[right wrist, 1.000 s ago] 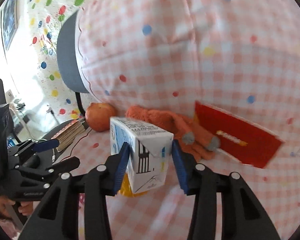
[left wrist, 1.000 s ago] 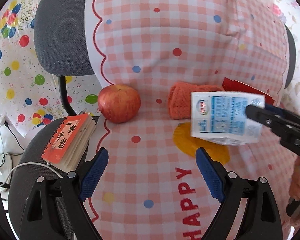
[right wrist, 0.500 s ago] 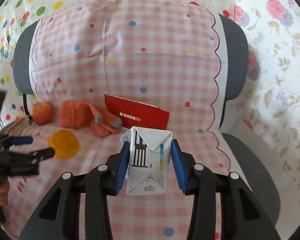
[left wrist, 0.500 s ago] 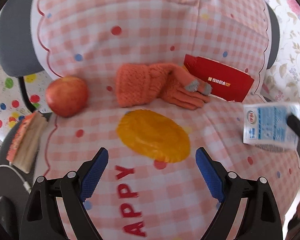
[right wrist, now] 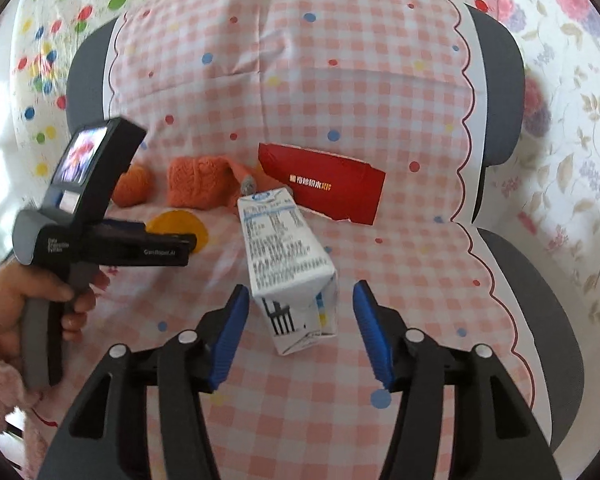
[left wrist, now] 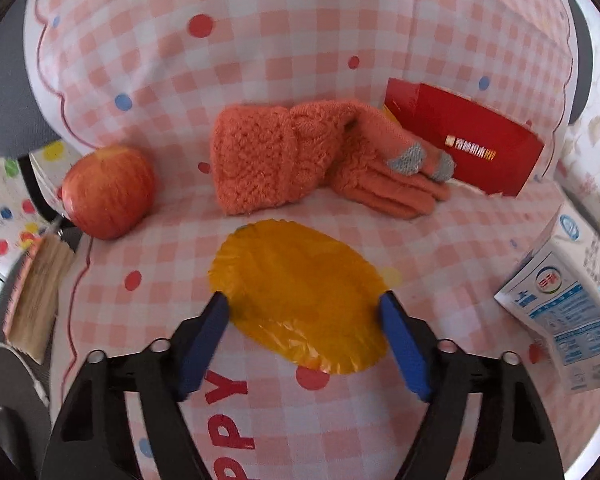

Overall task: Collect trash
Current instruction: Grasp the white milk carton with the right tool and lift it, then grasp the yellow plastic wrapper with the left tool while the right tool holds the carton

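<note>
A white and blue milk carton lies on its side on the pink checked seat cover, between the open jaws of my right gripper, which do not touch it. It also shows at the right edge of the left wrist view. A flat yellow wrapper lies in the middle of the seat; my left gripper is open, its blue fingertips on either side of the wrapper's near edge. The left gripper's body shows in the right wrist view, held by a hand.
An orange knitted glove, a red envelope and an apple lie along the back of the seat. A notebook sits on a neighbouring chair at the left. Grey chair edges border the cover on the right.
My right gripper has opened and let go of the milk carton, which now lies on the seat. My left gripper has moved forward to the yellow wrapper.
</note>
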Action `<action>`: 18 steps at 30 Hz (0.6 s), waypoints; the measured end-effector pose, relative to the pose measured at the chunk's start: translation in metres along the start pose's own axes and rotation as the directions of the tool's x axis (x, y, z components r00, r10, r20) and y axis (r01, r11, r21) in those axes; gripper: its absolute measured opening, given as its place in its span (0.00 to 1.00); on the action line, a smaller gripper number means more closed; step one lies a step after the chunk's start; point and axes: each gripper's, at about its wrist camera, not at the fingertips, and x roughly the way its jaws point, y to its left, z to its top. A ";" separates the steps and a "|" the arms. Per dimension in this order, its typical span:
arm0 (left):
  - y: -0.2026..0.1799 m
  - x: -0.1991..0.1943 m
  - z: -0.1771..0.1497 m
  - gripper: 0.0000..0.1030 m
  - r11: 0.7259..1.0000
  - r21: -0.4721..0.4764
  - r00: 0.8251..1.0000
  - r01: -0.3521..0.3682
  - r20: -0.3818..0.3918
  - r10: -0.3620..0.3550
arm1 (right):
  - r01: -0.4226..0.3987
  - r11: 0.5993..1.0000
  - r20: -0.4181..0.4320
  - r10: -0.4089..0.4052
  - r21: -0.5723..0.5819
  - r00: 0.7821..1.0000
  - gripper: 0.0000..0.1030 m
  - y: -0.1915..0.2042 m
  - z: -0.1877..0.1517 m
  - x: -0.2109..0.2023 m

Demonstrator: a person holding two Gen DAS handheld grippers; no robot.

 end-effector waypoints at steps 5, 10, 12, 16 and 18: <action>0.013 -0.014 -0.001 0.34 0.999 -0.020 0.999 0.036 0.039 -0.035 | -0.017 0.999 0.012 0.017 0.029 1.000 0.55 -0.006 0.004 -0.005; 0.031 -0.039 -0.005 0.06 0.994 -0.033 0.990 0.102 0.097 -0.099 | -0.037 0.998 0.019 0.036 0.060 0.999 0.56 -0.011 0.008 -0.009; 0.032 -0.059 -0.012 0.05 0.992 -0.016 0.981 0.128 0.148 -0.124 | -0.042 0.997 0.023 0.041 0.070 0.999 0.60 -0.013 0.009 -0.011; 0.033 -0.096 -0.020 0.05 0.989 0.023 0.968 0.146 0.204 -0.147 | -0.024 0.997 0.025 0.022 0.079 0.999 0.63 -0.020 0.011 -0.013; 0.032 -0.106 -0.024 0.05 0.992 0.019 0.970 0.128 0.207 -0.129 | -0.015 0.996 0.016 0.014 0.084 1.000 0.65 -0.025 0.011 -0.011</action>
